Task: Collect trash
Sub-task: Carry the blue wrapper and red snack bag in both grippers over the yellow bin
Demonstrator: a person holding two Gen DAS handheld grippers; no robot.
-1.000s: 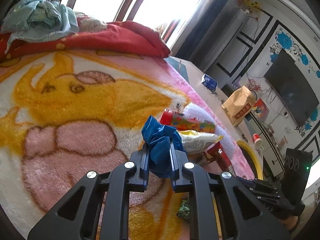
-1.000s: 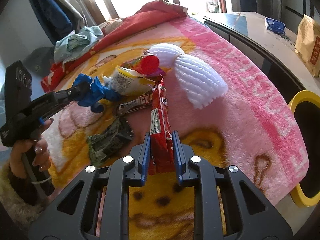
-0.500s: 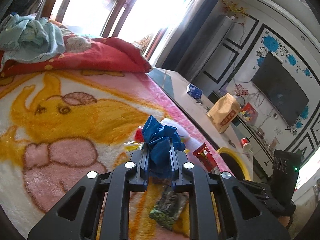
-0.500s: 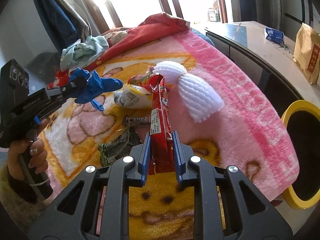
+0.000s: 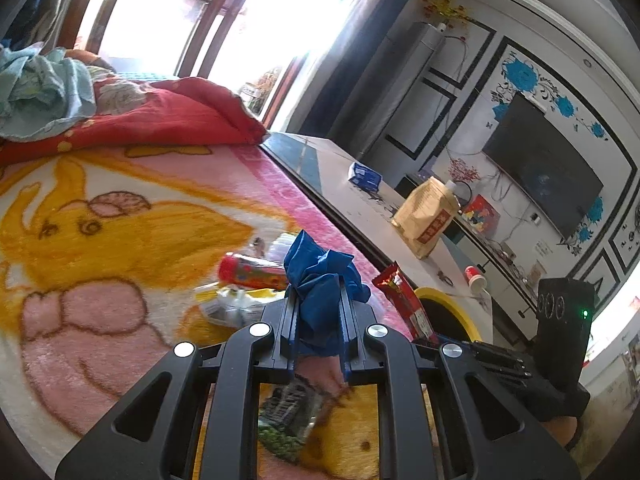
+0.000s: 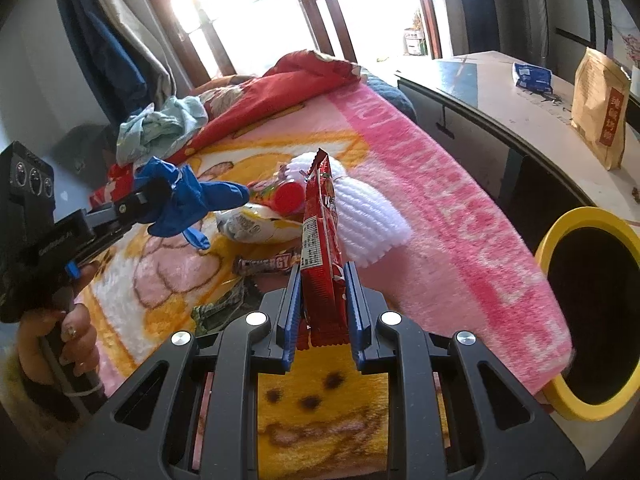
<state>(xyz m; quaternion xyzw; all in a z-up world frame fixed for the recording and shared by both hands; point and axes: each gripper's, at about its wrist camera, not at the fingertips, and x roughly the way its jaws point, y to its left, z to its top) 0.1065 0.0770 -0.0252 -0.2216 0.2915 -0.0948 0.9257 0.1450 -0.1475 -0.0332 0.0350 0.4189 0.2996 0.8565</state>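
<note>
We had the left gripper [image 5: 318,316] clamped on a crumpled blue glove [image 5: 320,280] and the right gripper [image 6: 323,300] clamped on a red snack wrapper [image 6: 320,224], both held above the bed's pink blanket [image 6: 448,208], where other wrappers lay near the yellow-rimmed bin [image 6: 576,216].

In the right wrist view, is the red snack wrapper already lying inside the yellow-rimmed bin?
No: the red snack wrapper stands clamped in the right hand-held gripper above the blanket, apart from the yellow-rimmed bin.
</note>
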